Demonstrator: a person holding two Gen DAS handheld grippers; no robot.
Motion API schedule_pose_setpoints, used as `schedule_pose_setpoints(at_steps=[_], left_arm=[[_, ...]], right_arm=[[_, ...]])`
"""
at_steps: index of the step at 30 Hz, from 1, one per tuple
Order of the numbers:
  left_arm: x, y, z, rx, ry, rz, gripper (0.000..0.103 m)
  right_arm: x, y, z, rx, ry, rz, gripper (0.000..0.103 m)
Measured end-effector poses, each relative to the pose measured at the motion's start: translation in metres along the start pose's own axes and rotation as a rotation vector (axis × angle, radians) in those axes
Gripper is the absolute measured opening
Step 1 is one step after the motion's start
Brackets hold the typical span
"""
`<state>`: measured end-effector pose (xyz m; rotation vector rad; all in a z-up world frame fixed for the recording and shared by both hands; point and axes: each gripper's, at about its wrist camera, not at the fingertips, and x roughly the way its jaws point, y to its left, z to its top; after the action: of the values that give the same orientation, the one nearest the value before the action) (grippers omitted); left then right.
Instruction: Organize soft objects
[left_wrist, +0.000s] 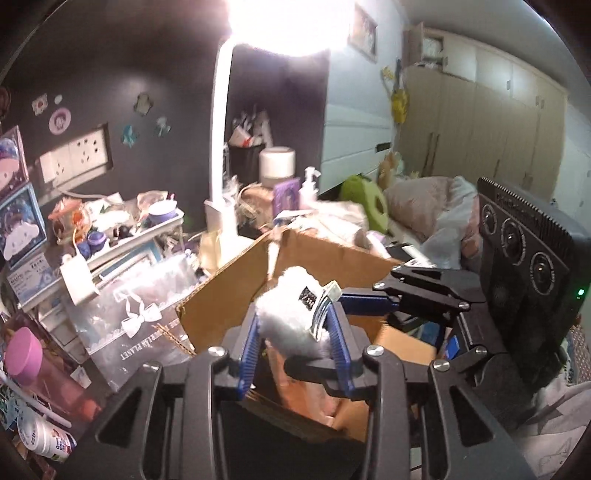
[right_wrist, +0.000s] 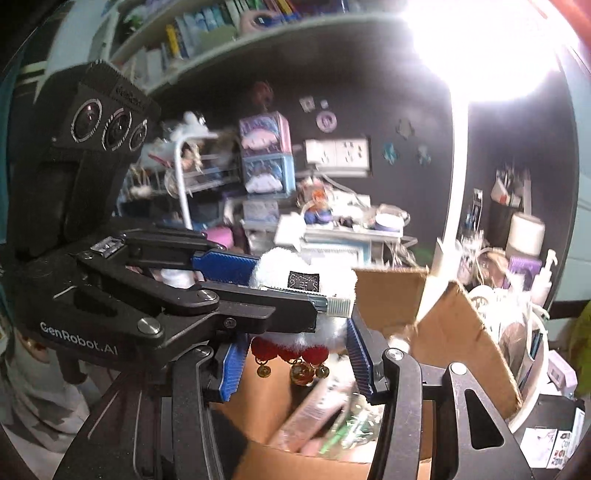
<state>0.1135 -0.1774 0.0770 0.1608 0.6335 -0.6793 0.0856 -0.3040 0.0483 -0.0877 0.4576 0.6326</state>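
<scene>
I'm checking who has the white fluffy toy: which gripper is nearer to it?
Left. The left gripper clamps the white fluffy toy between its fingers; the right gripper sits open just beneath it, over the cardboard box.

White fluffy toy (right_wrist: 295, 273), red pompoms (right_wrist: 288, 349); blue ribbed fingers (left_wrist: 249, 350).

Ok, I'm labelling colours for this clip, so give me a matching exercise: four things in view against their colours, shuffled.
Things:
1. fluffy toy
2. pompoms
3. bells
4. cardboard box

Colours:
A. gold
B. brown
C. white
D. red

Pairs: 1-C, 2-D, 3-A, 4-B
</scene>
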Motion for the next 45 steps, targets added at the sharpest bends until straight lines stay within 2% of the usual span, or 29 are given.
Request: schedule_pose_setpoints(at_steps=[2,3,4,6,7,8,10,14,15,17,19,22,24,25,28,33,45], left_arm=[[0.012,0.005,0.001,-0.017,0.027,0.02,0.035],[0.016,0.007,0.001,-0.02,0.038,0.034,0.041],[0.02,0.009,0.001,-0.019,0.044,0.049,0.051],[0.019,0.013,-0.001,-0.018,0.035,0.087,0.067],[0.017,0.015,-0.001,-0.018,0.025,0.1,0.073],[0.012,0.017,-0.003,-0.022,0.009,0.121,0.076],[0.002,0.021,-0.005,-0.03,-0.02,0.15,0.088],[-0.023,0.024,-0.017,-0.047,-0.08,0.214,0.096],[-0.03,0.024,-0.021,-0.057,-0.101,0.232,0.102],[-0.043,0.025,-0.029,-0.088,-0.147,0.282,0.102],[-0.057,0.028,-0.039,-0.124,-0.186,0.35,0.102],[-0.079,0.032,-0.058,-0.191,-0.255,0.463,0.103],[-0.087,0.038,-0.067,-0.239,-0.261,0.513,0.102],[-0.089,0.041,-0.071,-0.259,-0.261,0.529,0.102],[-0.094,0.048,-0.083,-0.294,-0.258,0.554,0.102],[-0.098,0.057,-0.097,-0.325,-0.245,0.598,0.103],[-0.104,0.061,-0.105,-0.342,-0.24,0.614,0.102]], right_arm=[[0.011,-0.006,-0.001,-0.004,0.031,0.001,0.047],[0.016,-0.008,-0.001,-0.009,0.041,-0.003,0.048],[0.02,-0.009,-0.002,-0.014,0.051,-0.011,0.049],[0.027,-0.013,-0.005,-0.018,0.068,-0.036,0.058],[0.028,-0.014,-0.006,-0.016,0.072,-0.034,0.067],[0.029,-0.016,-0.007,-0.013,0.072,-0.026,0.069],[0.029,-0.018,-0.01,-0.002,0.073,-0.023,0.069],[0.026,-0.019,-0.013,-0.012,0.065,-0.023,0.07],[0.024,-0.019,-0.013,-0.018,0.057,-0.021,0.07],[0.019,-0.017,-0.012,-0.034,0.038,-0.005,0.071],[0.012,-0.016,-0.01,-0.048,0.009,0.013,0.077],[-0.005,-0.014,-0.007,-0.066,-0.075,0.021,0.084],[-0.012,-0.015,-0.004,-0.081,-0.116,0.016,0.097],[-0.015,-0.015,-0.003,-0.084,-0.135,0.013,0.099],[-0.021,-0.018,-0.003,-0.083,-0.17,0.026,0.099],[-0.024,-0.018,-0.006,-0.075,-0.2,0.098,0.099],[-0.019,-0.008,-0.004,-0.096,-0.192,0.101,0.099]])
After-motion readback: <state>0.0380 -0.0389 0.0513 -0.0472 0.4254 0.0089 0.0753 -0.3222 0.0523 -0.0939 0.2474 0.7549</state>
